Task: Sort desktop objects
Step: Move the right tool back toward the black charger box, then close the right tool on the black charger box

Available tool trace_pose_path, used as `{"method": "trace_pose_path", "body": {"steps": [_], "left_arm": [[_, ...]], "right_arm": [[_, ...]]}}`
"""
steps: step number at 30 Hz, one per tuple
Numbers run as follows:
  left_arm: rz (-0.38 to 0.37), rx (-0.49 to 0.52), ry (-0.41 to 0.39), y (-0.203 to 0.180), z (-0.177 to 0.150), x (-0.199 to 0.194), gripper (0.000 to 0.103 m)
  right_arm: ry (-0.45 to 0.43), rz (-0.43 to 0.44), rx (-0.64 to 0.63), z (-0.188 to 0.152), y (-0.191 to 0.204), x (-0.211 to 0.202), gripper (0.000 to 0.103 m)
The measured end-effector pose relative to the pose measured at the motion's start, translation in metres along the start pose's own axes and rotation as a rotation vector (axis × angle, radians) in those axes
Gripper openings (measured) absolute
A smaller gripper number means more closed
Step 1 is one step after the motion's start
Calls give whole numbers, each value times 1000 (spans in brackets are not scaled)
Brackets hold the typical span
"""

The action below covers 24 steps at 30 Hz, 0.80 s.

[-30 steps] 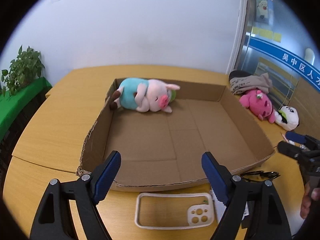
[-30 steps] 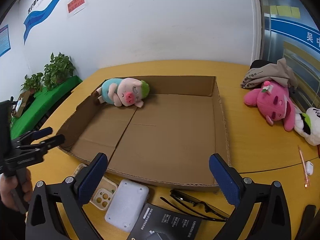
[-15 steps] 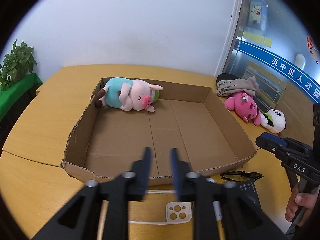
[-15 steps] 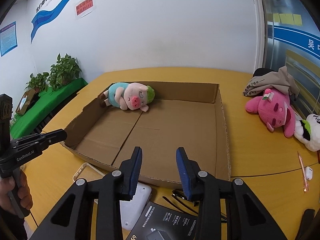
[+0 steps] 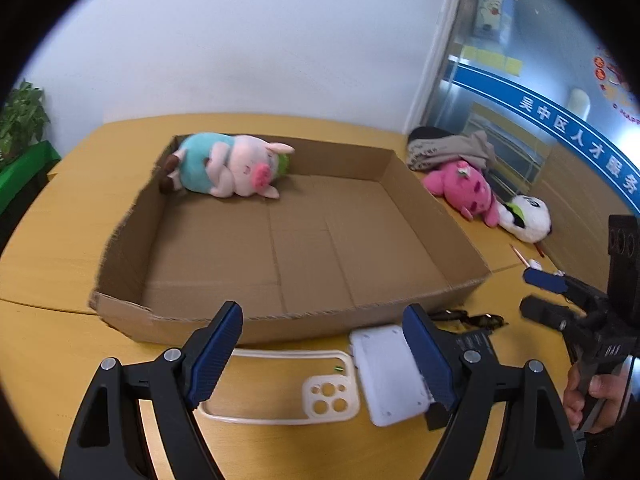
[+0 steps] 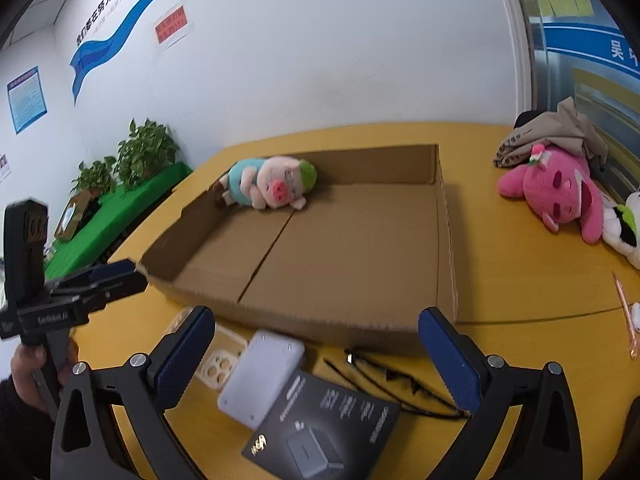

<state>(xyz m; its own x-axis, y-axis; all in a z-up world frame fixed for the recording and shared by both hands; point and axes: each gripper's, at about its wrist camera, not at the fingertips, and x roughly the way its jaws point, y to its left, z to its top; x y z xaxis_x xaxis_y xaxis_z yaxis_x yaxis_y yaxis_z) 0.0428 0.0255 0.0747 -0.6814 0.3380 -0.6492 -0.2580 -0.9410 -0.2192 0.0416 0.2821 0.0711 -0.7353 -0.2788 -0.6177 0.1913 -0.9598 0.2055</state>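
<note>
Your left gripper has just been opening and now stands released, nothing between its two blue pads, hanging over one cream phone case and one white flat device that lie side by side on the yellow table, just in front of the cardboard tray. Your right gripper has likewise just been opening; its jaws are spread wide and empty above that same white device, which overlaps one black booklet whose print is too small to read, with one pair of dark glasses beside it. On the left gripper's body, seen from the right wrist, there is lettering too blurred to make out. Inside the tray lies one pig plush in a teal shirt, on its side in the far left corner. Outside the tray to the right you have two more plush toys, one pink and one white panda-like, touching each other, next to a grey cloth bundle with dark printing I cannot read. One pencil lies further right. The wall carries Chinese slogans, one starting "奔跑", and a red notice.
</note>
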Motion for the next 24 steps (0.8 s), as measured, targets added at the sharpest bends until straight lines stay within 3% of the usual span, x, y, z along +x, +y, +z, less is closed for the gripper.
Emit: {"method": "trace_pose_path", "body": {"steps": [5,11,15,20,24], "left_arm": [[-160,36,101,-28,-15,28,82],[-268,81,201,-65,-35,58,82],[-333,99,251,-85,-44,76,82],[-396,49,323,-95,-54,101,81],[-401,33,343,-99,-56,111,81]], "right_arm": [[74,47,-28,-47,4,-8,103],[171,65,48,-95,-13,-1,103],[217,60,65,-110,-20,7,103],[231,38,51,-115,-25,14,103],[253,49,53,-118,-29,26,103]]}}
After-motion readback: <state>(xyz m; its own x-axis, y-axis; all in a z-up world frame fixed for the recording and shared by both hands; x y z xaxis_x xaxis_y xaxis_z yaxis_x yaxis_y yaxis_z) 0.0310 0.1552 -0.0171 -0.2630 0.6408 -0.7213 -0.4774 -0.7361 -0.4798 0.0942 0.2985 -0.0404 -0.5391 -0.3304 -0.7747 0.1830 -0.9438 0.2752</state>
